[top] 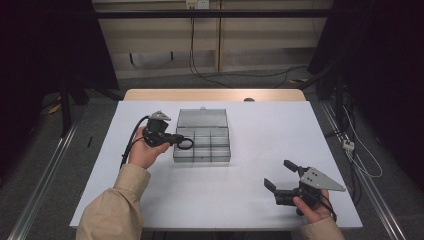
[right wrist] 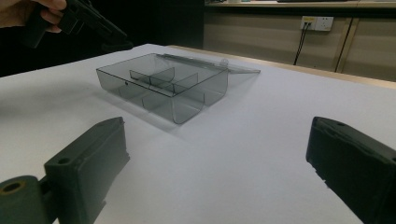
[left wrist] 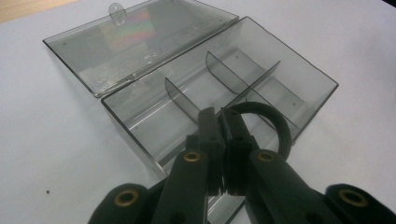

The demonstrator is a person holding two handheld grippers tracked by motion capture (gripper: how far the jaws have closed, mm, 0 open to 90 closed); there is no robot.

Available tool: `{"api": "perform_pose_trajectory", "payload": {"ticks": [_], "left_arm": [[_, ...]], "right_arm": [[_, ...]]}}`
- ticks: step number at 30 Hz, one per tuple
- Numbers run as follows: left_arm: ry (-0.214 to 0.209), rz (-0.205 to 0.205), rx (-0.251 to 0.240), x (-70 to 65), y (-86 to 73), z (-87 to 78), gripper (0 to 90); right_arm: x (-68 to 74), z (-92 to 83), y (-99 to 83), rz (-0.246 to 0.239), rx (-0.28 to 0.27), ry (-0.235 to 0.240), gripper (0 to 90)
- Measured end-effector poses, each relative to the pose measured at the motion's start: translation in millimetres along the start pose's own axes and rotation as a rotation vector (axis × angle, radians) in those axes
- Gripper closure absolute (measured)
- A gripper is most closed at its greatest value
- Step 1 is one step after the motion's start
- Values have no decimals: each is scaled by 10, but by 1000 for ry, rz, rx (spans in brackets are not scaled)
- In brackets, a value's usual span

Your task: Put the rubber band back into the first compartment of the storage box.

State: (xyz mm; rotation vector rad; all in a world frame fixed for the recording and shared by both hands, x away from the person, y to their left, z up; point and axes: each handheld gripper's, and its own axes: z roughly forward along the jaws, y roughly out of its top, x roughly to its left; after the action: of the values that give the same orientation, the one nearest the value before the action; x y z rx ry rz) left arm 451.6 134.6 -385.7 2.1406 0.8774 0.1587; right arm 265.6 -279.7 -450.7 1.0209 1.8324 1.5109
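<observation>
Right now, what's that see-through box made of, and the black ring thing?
The box looks like smoky grey clear plastic, glossy: you see the table through its walls, and its open lid shows rainbow glints. The black ring, pinched by the left gripper, looks matte, perhaps rubber or plastic.

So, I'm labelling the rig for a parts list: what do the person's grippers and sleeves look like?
Both are black two-jaw handheld tools. The left gripper has a grey three-cornered plate on top and a black cable looping from its rear. The right gripper carries a larger grey three-cornered plate with small holes. The beige sleeves are loose, cuffed fabric.
</observation>
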Motion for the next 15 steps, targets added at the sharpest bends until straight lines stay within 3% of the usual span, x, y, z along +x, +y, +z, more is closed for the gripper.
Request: {"api": "perform_pose_trajectory", "payload": {"ticks": [15], "left_arm": [[11, -7, -8, 74, 44, 69, 885]], "right_arm": [[0, -2, 1, 1, -1, 2, 49]]}}
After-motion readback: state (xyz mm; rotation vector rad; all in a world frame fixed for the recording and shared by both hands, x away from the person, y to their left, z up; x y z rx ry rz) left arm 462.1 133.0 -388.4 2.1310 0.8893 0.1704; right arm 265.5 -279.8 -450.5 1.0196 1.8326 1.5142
